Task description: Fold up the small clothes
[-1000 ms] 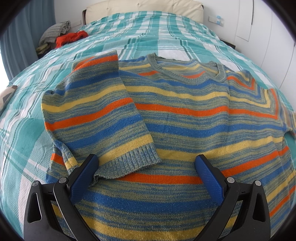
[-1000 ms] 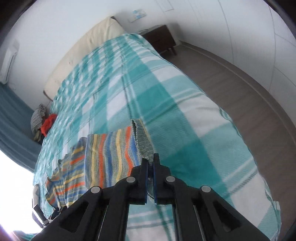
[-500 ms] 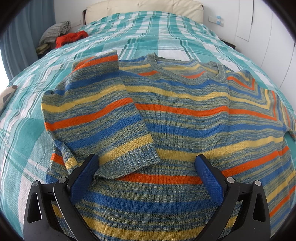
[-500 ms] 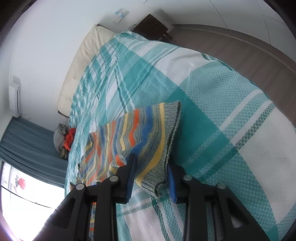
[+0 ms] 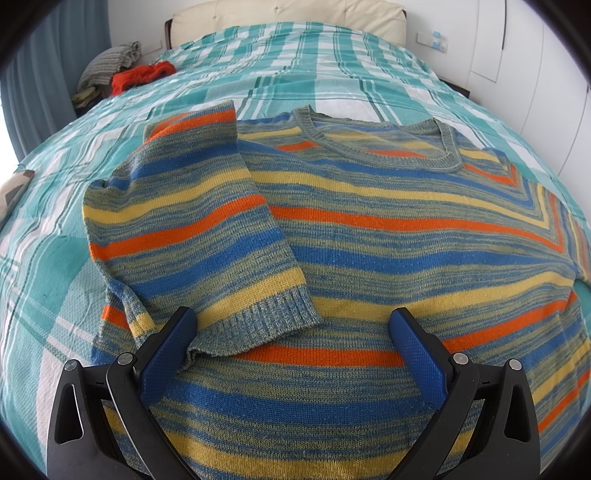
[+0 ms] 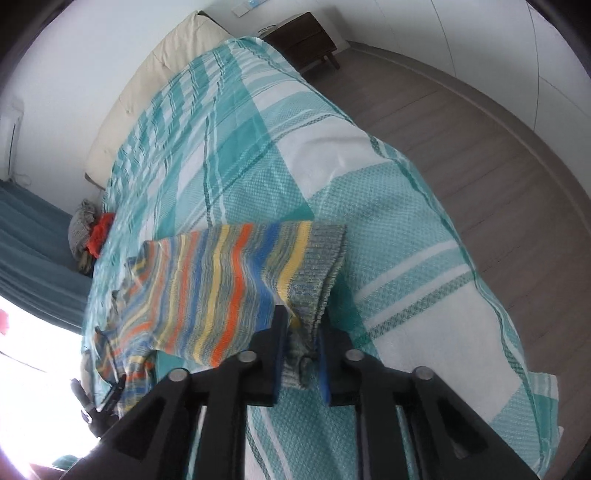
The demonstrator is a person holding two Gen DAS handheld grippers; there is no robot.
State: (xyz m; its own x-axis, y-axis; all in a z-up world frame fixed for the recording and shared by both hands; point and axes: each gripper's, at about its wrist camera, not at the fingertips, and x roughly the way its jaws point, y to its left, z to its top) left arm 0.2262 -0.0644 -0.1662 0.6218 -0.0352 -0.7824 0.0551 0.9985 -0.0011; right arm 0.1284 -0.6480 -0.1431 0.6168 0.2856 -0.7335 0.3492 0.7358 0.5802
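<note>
A striped knit sweater (image 5: 369, 229) in blue, orange, yellow and grey-green lies flat on the bed. Its left sleeve (image 5: 207, 236) is folded over the chest, cuff toward me. My left gripper (image 5: 295, 332) is open above the lower front, its blue pads either side of the cuff, holding nothing. In the right wrist view my right gripper (image 6: 301, 350) is shut on the ribbed cuff of the other sleeve (image 6: 221, 288) and holds it lifted off the bedspread.
The bed has a teal and white checked cover (image 5: 314, 51) and a cream headboard (image 5: 288, 14). A heap of grey and red clothes (image 5: 125, 74) lies at the far left corner. A dark nightstand (image 6: 299, 37) and wooden floor (image 6: 498, 147) lie beyond the bed's right edge.
My right gripper has lifted the right sleeve by its cuff and swung it, so the sleeve hangs raised above the bed. The left gripper and the sweater body have not moved.
</note>
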